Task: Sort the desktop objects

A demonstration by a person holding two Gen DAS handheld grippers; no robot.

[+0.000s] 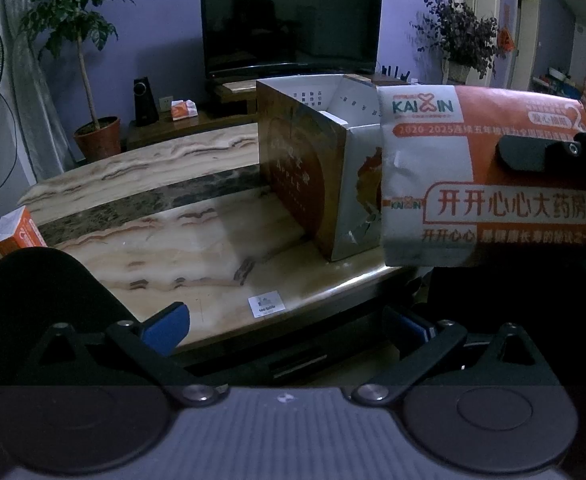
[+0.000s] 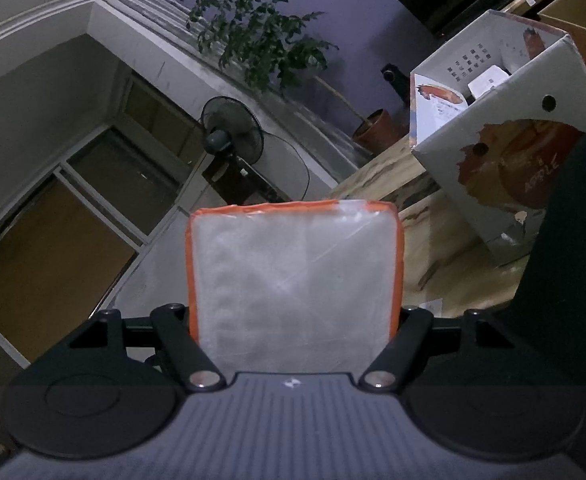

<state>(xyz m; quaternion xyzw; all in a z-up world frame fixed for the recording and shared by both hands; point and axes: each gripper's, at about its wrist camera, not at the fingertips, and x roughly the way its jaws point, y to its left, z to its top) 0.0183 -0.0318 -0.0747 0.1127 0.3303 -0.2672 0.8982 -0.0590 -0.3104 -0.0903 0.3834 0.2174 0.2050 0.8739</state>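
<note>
Right gripper (image 2: 295, 320) jaws clamped wide on orange-and-white tissue pack (image 2: 295, 280), held in the air just beside open cardboard box (image 1: 321, 168) on marble table (image 1: 173, 248). Left gripper (image 1: 289, 330) jaws spread, empty, over table edge.

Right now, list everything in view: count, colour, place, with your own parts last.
tissue pack: one, orange and white, held in the air beside the carton
carton: one, open top, white and brown, on the table
small box: one, orange and white, far left table edge
sticker: one, white, near table edge
table: one, marbled beige
television: one, black, behind
speaker: one, black, on the TV stand
potted plants: two, either side of the television
fan: one, black
left gripper: open, empty
right gripper: shut on the tissue pack
</note>
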